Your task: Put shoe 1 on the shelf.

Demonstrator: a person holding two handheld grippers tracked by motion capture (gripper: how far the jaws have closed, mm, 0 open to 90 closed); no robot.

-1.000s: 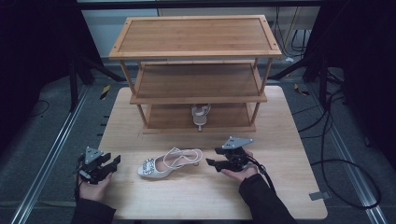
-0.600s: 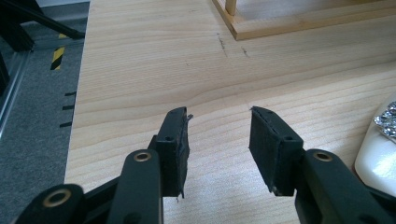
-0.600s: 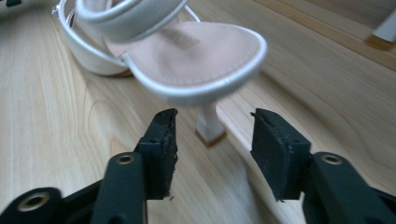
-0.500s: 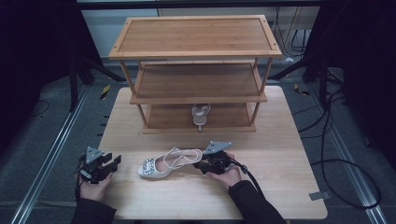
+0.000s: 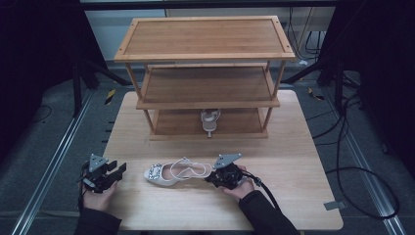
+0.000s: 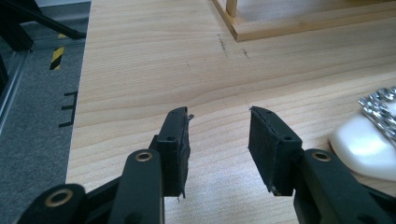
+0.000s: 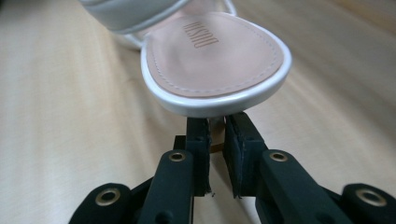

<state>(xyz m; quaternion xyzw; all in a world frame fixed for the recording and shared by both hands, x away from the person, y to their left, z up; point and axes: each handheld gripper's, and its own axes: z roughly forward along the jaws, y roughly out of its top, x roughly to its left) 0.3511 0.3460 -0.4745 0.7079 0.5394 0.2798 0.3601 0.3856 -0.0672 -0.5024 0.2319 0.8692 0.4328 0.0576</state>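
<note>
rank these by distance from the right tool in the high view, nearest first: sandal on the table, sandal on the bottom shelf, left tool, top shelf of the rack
1. Sandal on the table: its heel end sits at the right tool.
2. Sandal on the bottom shelf: straight behind, under the rack.
3. Left tool: across the table's near-left side.
4. Top shelf: high at the back.

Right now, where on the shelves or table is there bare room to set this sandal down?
The top shelf and middle shelf are bare. The bottom shelf is free left of the sandal standing there. The front of the table is crowded by the white sandal and both grippers.
</note>
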